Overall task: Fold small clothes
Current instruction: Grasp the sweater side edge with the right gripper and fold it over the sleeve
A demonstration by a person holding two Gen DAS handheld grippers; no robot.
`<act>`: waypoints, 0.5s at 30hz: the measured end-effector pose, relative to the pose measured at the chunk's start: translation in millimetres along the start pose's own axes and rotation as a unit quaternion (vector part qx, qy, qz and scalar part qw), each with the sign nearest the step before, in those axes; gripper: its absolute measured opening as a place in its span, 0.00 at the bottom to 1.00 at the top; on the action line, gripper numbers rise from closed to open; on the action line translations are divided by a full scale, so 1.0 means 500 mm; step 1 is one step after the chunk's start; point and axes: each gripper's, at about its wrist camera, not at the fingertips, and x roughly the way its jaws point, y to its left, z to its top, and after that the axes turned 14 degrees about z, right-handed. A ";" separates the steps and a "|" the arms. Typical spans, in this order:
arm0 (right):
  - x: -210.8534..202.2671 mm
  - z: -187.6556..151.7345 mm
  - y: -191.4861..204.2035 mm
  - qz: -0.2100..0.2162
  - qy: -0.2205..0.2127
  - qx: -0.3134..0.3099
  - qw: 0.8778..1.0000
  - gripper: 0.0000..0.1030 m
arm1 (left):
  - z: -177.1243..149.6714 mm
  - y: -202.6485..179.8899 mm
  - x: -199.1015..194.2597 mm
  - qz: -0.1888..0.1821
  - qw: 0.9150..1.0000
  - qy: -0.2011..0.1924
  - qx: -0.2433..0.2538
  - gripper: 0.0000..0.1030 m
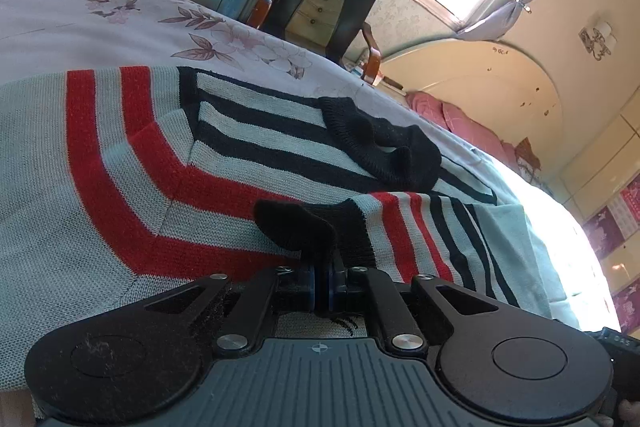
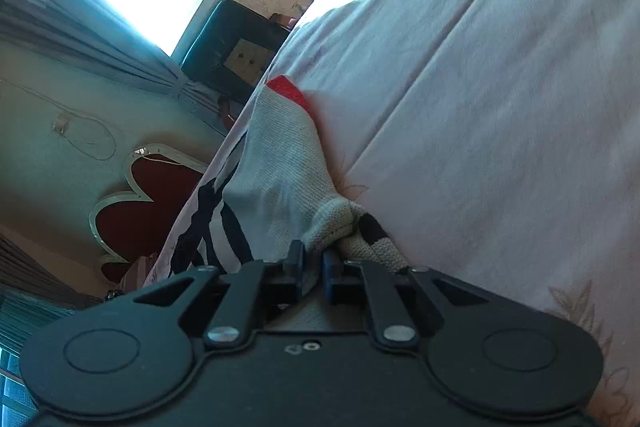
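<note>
Grey knit sweater with red and black stripes and black ribbed cuffs (image 1: pixel 132 147) lies spread on floral bedsheet (image 1: pixel 80 19), one sleeve folded across body, near bed edge.

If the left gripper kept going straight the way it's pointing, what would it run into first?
Probably the striped sweater itself: the left gripper is shut on its black cuff, and the red-striped knit lies directly ahead on the floral bedspread. Depth is uncertain.
</note>
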 end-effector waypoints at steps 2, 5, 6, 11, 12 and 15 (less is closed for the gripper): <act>-0.030 -0.003 0.027 0.015 0.000 -0.029 0.999 0.28 | -0.001 -0.001 0.000 -0.001 1.000 -0.003 0.002 0.05; -0.072 0.000 0.049 0.017 -0.020 -0.072 0.997 0.27 | 0.000 -0.001 0.003 -0.002 1.000 -0.005 0.004 0.05; -0.071 0.009 0.051 0.006 -0.024 -0.085 0.996 0.27 | -0.001 -0.001 0.003 -0.002 1.000 -0.006 0.003 0.05; -0.015 0.033 0.039 -0.021 0.001 -0.120 0.992 0.03 | -0.004 -0.009 -0.029 -0.002 0.999 -0.045 0.013 0.05; 0.005 0.029 0.040 -0.039 0.028 -0.140 0.989 0.01 | -0.005 -0.013 -0.032 0.005 0.999 -0.047 0.018 0.05; 0.013 0.022 0.028 -0.051 0.053 -0.167 0.983 0.00 | -0.015 -0.009 -0.013 0.018 0.999 -0.023 0.021 0.05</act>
